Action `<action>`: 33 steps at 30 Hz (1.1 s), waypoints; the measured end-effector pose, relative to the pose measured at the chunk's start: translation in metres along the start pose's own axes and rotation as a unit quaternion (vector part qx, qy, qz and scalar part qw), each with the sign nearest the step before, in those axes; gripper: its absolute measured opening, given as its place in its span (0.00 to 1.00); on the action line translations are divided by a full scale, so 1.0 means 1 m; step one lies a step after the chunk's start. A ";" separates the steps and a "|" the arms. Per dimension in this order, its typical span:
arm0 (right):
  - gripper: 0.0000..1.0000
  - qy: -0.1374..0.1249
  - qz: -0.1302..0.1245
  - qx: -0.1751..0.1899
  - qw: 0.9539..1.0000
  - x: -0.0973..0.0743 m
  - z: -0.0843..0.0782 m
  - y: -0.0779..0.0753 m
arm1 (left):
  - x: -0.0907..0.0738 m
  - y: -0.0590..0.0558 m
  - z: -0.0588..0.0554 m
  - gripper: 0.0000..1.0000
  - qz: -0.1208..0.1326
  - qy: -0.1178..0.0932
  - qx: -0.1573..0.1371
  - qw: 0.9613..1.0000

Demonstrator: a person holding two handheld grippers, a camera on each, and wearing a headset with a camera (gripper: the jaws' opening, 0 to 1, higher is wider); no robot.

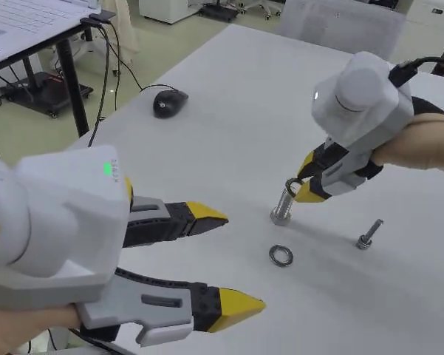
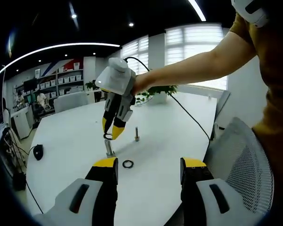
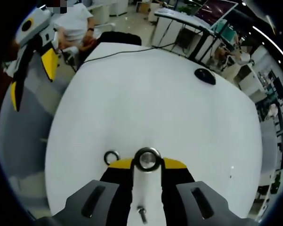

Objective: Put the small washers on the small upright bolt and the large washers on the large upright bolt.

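right gripper [image 1: 301, 191] pinching large silver metal washer [image 1: 292, 186] just above big upright steel bolt [image 1: 282, 208]; left gripper [image 1: 240, 259] jaws wide apart, empty

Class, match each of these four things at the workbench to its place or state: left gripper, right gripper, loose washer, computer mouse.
Column A:
1. left gripper
2. right gripper
3. loose washer
4. computer mouse

Column B:
a. lying flat on the table near the large bolt
b. jaws open, empty
c. far off, by the table edge
d. shut on the held washer

Pairs: 1-b, 2-d, 3-a, 4-c.
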State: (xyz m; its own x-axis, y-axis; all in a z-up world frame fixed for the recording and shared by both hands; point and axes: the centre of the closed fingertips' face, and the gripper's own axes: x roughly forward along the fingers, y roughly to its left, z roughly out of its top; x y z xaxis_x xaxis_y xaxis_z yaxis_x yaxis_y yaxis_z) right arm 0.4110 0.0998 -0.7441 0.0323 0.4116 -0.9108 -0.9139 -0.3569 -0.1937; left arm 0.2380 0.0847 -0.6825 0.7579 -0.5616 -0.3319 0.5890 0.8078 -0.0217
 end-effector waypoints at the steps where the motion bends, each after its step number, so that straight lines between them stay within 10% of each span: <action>1: 0.21 0.002 -0.001 -0.002 1.000 0.002 0.000 -0.002 | 0.000 0.001 0.000 0.52 0.001 0.000 -0.001 1.000; 33: 0.22 0.045 0.040 -0.007 0.998 0.070 -0.029 -0.008 | 0.008 0.002 0.000 0.52 0.001 -0.004 -0.012 1.000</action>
State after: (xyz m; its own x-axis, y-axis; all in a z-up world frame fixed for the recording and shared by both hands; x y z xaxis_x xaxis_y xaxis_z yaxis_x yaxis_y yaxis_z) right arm 0.4317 0.1073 -0.8168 -0.0043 0.3048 -0.9524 -0.9090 -0.3982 -0.1233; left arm 0.2458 0.0820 -0.6850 0.7618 -0.5605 -0.3248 0.5799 0.8135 -0.0436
